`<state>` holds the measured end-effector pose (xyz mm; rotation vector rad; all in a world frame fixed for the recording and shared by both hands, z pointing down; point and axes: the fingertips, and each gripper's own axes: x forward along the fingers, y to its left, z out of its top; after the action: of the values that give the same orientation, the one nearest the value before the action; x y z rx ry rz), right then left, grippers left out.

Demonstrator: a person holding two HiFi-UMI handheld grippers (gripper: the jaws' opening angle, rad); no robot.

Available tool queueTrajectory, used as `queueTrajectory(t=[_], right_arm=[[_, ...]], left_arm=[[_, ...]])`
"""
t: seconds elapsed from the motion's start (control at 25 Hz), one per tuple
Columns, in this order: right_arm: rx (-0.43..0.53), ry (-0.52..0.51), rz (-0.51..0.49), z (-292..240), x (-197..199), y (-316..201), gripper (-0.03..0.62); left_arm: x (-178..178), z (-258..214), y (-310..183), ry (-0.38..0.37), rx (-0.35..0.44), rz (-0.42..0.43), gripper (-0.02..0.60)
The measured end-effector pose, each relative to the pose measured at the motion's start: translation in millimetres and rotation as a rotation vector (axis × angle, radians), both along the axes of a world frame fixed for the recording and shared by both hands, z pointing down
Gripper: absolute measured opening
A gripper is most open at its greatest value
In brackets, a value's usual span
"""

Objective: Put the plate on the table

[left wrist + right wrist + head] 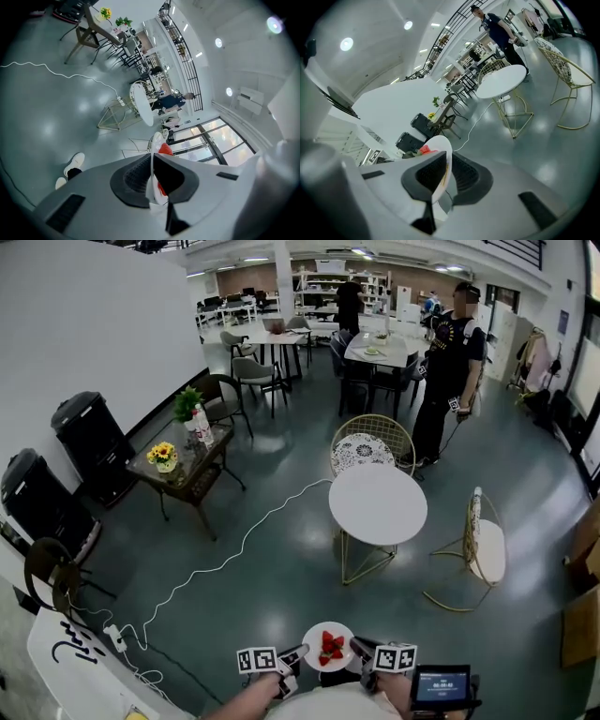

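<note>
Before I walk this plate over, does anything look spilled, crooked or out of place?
Nothing spilled: the strawberries sit on the plate, clamped at opposite rims by left gripper and right gripper. Only a loose white cable snakes across the floor toward the round table.

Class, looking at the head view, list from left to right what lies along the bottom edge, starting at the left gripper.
left gripper → plate → right gripper → small screen
</note>
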<state>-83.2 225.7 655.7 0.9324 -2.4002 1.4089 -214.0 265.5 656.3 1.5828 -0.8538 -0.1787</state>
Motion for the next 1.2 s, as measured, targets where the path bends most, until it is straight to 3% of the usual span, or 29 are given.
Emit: queueTrajectory(t=[0.52, 0.8, 1.2], right_arm=[[-0.018, -0.048, -0.030, -9, -25, -137, 0.026], [0.005, -0.061, 0.010, -16, -10, -204, 0.026], [-0.016, -0.052, 0.093, -7, -19, -263, 0.026]], left_arm=[[-24, 2, -139, 0.011, 0.007, 0.001, 0.024], [-11, -5, -214, 0.003, 0.022, 0.047, 0.024], [-22, 5, -284, 0.027, -0.002, 0.120, 0.025]])
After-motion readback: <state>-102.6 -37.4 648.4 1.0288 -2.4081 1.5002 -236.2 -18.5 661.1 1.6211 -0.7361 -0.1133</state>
